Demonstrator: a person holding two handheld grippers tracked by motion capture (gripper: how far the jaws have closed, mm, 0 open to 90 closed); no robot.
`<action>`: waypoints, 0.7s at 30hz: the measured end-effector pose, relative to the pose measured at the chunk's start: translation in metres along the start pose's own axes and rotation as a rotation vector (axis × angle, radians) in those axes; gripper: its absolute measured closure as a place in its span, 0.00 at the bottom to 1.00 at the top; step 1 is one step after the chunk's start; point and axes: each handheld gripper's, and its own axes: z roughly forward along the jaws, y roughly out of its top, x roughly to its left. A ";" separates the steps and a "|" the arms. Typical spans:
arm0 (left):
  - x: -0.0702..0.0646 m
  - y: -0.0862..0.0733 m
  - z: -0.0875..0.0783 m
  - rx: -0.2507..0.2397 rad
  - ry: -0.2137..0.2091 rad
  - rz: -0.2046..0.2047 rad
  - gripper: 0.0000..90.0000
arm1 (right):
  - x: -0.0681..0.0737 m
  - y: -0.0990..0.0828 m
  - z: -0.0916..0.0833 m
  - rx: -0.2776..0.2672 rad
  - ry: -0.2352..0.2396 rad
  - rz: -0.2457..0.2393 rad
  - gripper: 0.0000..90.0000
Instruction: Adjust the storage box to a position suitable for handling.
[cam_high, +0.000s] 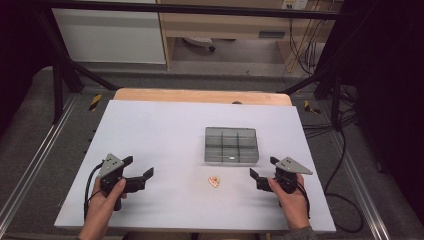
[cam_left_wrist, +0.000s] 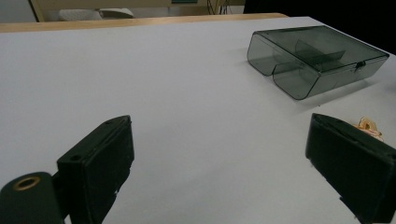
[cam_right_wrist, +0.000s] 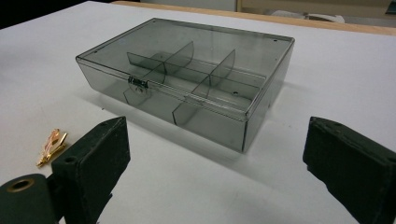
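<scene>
Both grippers, left gripper and right gripper, sat wide and empty; the flat gold clip risked skidding off the jaws, and the latched box still needed opening.

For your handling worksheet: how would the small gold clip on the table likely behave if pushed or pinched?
The gold clip looks small and thin, so probably light, sliding easily on the smooth white table. Lying flat, it seems unlikely to roll, but hard to pinch.

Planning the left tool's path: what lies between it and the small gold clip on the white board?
Nothing: in the high view, only bare white board separates the open left tool from the gold clip. The grey compartment box sits farther back.
</scene>
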 end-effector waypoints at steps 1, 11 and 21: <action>-0.001 0.000 0.000 0.002 -0.002 0.003 0.09 | 0.000 0.000 0.000 0.001 -0.001 0.001 0.08; -0.003 -0.001 0.003 0.015 -0.007 0.006 0.08 | 0.001 0.000 0.002 0.017 -0.005 0.008 0.08; -0.003 0.000 0.002 0.016 -0.002 -0.002 0.08 | 0.001 0.001 0.000 0.020 0.012 -0.005 0.27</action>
